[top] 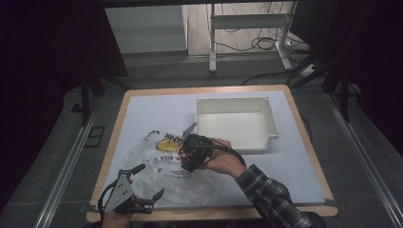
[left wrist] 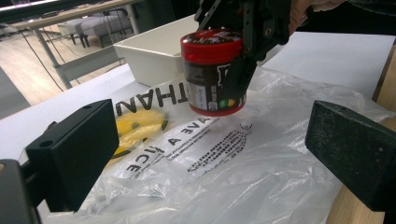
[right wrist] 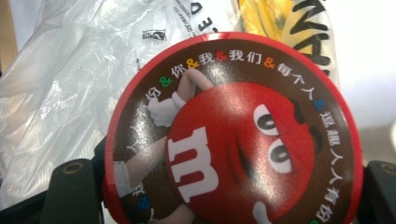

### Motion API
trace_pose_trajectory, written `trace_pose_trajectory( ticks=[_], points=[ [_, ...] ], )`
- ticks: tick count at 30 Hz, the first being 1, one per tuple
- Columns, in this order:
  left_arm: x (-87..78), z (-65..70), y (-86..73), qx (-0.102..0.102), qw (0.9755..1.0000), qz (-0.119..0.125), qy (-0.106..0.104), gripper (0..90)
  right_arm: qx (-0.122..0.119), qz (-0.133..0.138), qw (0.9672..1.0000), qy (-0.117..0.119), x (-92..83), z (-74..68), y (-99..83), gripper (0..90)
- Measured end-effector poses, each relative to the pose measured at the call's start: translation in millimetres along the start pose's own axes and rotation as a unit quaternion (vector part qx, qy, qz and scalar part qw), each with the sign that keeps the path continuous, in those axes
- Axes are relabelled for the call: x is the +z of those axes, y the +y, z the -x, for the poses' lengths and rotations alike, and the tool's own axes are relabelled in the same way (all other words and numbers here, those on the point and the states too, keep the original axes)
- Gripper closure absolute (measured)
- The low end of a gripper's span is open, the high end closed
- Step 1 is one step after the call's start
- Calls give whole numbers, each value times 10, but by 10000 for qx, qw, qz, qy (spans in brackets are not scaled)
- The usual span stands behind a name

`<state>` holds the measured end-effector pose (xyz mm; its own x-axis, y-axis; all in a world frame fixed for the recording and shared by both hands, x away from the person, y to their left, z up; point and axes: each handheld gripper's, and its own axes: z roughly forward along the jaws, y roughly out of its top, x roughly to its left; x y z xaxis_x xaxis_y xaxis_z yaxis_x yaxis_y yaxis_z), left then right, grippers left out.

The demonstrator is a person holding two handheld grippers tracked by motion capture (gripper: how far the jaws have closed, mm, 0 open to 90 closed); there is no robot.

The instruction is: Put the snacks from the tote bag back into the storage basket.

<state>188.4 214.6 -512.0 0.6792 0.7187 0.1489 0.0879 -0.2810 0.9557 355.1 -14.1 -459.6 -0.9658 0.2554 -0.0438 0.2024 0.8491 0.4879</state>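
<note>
High view shows a big table (top: 142, 102) with a pale blue-grey top and a wooden edge. On the far right part of it sits a white bin (top: 236, 122) with an open top. Nearer the person lies a thin see-through plastic bag (top: 157, 166), all crinkled and flat on the table. It has a yellow smiley face (left wrist: 135, 127) printed on it and black letters. In the left gripper view the letters read upside down. I can make out "THAN" and "HAVE A NICE", and lines of tiny print too small to read.

The right gripper (top: 189, 153) is over the bag, close to the bin's near left corner. Its black jaws pinch a small candy jar (left wrist: 212, 74) by its sides. The jar hangs up in the air above the bag and does not touch it. It has a red lid and a dark label.

The right gripper view looks down on the lid (right wrist: 233, 135). It shows the red M&M's candy man with a white "m" on his tummy. Chinese writing with colored "&" signs goes around the brown rim.

The left gripper (top: 145, 183) is at the near left edge of the table, at the bag's edge. Its jaws are spread wide and hold nothing.
</note>
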Motion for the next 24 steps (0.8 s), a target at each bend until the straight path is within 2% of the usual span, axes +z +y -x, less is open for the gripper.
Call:
trace_pose_trajectory(
  ticks=[13, 24],
  points=[
    [3, 4, 0, 13, 10000, -12, 9, 27, 146, 65, 9999, -39, -157, 44, -101, 257],
    [2, 0, 0, 41, 10000, -32, 19, 27, 370, 125, 9991, -193, -328, 163, -252, 257]
  ],
)
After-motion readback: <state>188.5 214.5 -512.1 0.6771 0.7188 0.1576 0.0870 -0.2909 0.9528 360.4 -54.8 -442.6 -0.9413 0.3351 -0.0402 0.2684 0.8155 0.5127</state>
